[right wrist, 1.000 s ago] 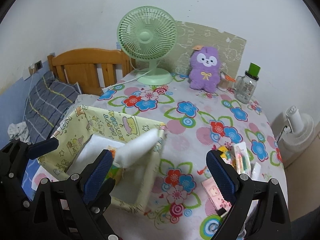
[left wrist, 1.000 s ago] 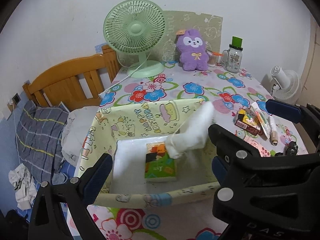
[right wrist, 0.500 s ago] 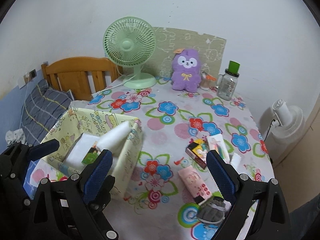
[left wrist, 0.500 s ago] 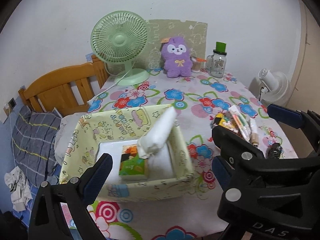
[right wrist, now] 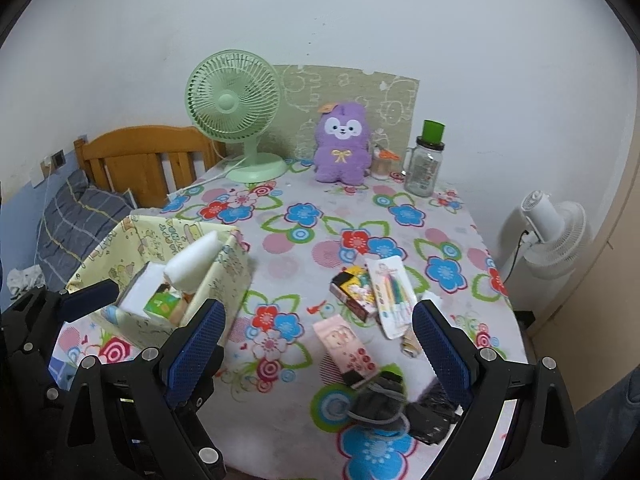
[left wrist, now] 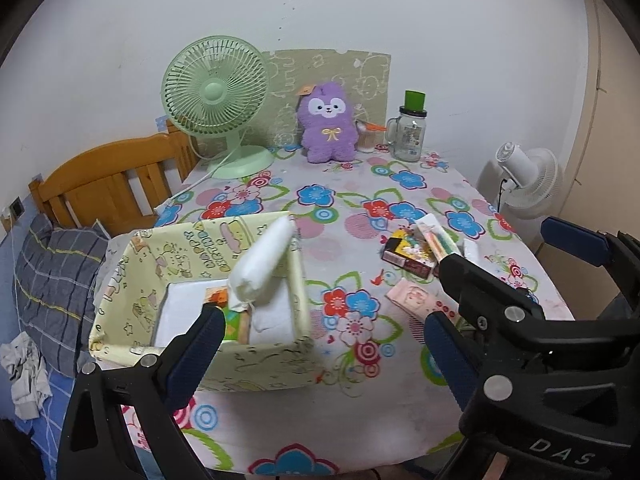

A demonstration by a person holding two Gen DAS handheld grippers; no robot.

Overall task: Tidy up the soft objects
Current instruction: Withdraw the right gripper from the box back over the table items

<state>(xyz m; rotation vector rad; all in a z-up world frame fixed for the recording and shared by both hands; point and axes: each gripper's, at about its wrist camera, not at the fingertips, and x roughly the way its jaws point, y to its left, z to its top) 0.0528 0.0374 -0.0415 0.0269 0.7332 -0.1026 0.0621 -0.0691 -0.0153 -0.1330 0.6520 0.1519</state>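
Yellow fabric bin (left wrist: 192, 256) holds white roll (left wrist: 262, 264), leaning on its right wall; left gripper (left wrist: 320, 344) spread, empty. Right view: right gripper (right wrist: 318, 336) spread, empty; purple plush (right wrist: 341, 144) at table's rear.

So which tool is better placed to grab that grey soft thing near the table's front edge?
Probably the right tool. It is open, and the grey soft item lies just below and between its fingers. The left tool, also open, sits nearer the fabric box, with the right one between it and the item.
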